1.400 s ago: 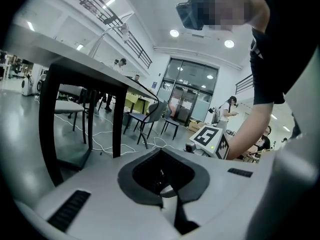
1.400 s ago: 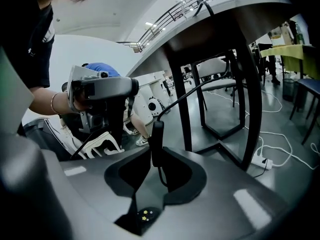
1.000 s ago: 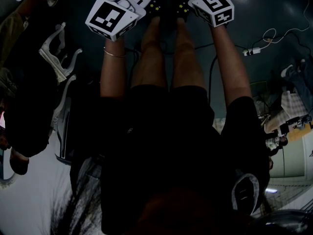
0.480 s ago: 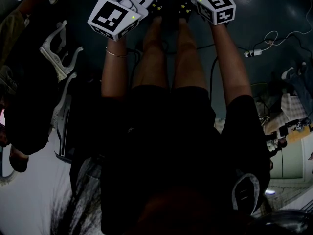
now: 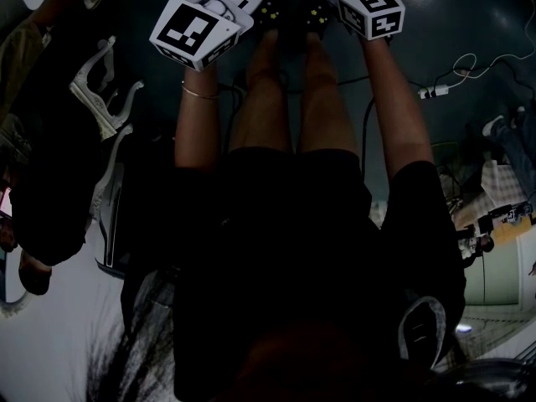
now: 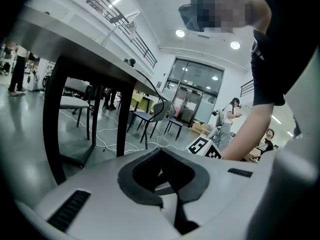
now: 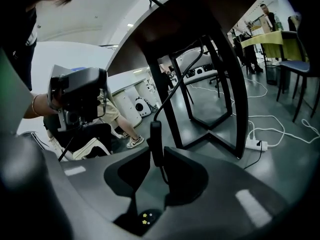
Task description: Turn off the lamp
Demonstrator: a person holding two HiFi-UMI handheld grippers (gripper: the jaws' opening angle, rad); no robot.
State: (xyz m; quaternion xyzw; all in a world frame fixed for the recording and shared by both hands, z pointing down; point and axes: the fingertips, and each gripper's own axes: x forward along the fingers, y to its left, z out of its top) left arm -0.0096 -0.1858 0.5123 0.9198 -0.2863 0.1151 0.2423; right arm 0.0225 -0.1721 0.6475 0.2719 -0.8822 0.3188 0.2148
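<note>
In the right gripper view, a black cord runs down from the dark table's edge (image 7: 165,14) to a black inline switch (image 7: 156,136). My right gripper (image 7: 156,153) is shut on that switch, one jaw against each side of it. In the left gripper view, a thin white lamp arm (image 6: 120,28) stands on the tabletop; whether the lamp is lit I cannot tell. My left gripper (image 6: 162,173) is shut with nothing in it. The head view shows only the marker cubes, left (image 5: 194,30) and right (image 5: 373,9), above my knees; the jaws are cut off at the top.
Black table legs (image 7: 222,89) stand just beyond the switch. A white power strip (image 7: 255,145) and loose cables lie on the grey floor. A seated person (image 7: 92,119) is at the left, chairs (image 6: 150,118) and other people stand farther off, and a white chair (image 5: 100,90) is beside me.
The right marker cube has edged slightly toward the top right of the head view. The left cube has kept still.
</note>
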